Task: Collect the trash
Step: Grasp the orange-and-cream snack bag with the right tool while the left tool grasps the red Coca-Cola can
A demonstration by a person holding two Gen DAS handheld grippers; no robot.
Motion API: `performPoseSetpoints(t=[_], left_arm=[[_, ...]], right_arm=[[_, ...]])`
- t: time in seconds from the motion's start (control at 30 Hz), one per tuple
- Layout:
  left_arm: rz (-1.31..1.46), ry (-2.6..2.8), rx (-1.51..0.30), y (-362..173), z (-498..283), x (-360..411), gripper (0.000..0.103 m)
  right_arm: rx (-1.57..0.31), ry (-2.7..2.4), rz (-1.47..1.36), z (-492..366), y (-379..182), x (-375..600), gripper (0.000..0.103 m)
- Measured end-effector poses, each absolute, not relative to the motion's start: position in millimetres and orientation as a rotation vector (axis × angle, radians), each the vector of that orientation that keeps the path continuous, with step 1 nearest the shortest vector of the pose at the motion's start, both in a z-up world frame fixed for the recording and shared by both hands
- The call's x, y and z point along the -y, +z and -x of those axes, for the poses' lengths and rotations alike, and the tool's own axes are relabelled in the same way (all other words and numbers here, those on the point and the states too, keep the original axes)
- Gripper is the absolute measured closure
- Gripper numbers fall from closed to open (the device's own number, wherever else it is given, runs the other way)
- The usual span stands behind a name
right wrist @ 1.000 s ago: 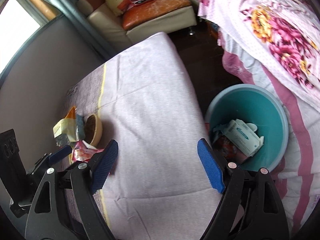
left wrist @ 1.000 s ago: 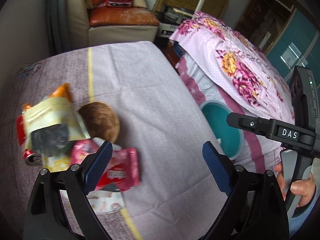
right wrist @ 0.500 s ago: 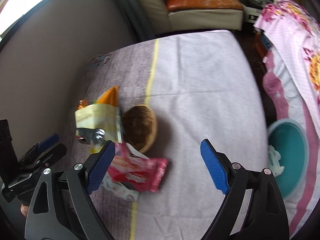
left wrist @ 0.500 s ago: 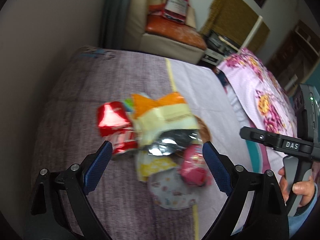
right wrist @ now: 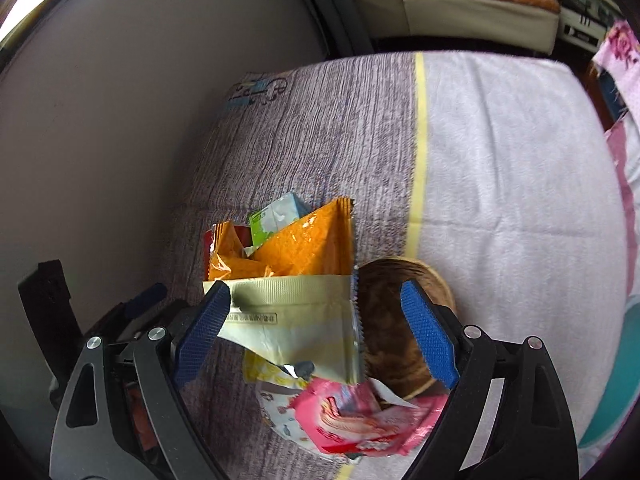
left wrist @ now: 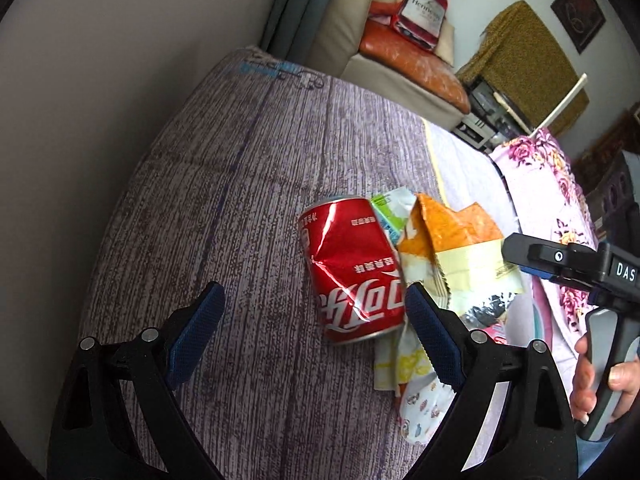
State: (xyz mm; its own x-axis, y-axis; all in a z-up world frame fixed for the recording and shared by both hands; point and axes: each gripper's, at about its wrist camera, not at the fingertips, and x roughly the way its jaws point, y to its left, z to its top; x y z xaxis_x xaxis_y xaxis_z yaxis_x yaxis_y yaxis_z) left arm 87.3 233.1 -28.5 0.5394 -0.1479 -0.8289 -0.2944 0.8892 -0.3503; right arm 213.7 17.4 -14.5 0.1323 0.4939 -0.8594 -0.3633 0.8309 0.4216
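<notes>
Trash heap on purple-grey cloth-covered tabletop (left wrist: 248,208). Dented red cola can (left wrist: 352,276) lies on its side at the heap's left edge. Orange-and-cream snack bag (right wrist: 296,280) lies torn open, overlapping a small green-white carton (right wrist: 276,216). Pink wrapper (right wrist: 360,420) lies crumpled at near end, against brown bowl (right wrist: 388,320). White patterned wrapper (left wrist: 420,408) beneath.

Soft daylight, fisheye warp, dark corners
</notes>
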Motion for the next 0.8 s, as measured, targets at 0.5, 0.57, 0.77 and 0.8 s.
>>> performPoseSetpoints(t=[0.5, 0.57, 0.77, 0.8], left_arm=[[0.489, 0.079, -1.036, -46.9, -93.1, -226.5, 0.011], [0.493, 0.084, -1.034, -47.0, -90.2, -227.6, 0.011], [0.484, 0.085, -1.032, -44.7, -93.9, -224.4, 0.011], [0.480, 0.084, -1.033, -44.6, -97.0, -222.4, 0.011]], right_arm=[[-1.303, 0.692, -0.122, -202.1, -23.5, -39.9, 0.066], [-1.282, 0.690, -0.126, -198.4, -17.9, -37.6, 0.070], [-1.206, 0.678, -0.167, -189.1, 8.5, -16.8, 0.070], [-1.186, 0.667, -0.166, -187.0, 14.1, -11.1, 0.070]])
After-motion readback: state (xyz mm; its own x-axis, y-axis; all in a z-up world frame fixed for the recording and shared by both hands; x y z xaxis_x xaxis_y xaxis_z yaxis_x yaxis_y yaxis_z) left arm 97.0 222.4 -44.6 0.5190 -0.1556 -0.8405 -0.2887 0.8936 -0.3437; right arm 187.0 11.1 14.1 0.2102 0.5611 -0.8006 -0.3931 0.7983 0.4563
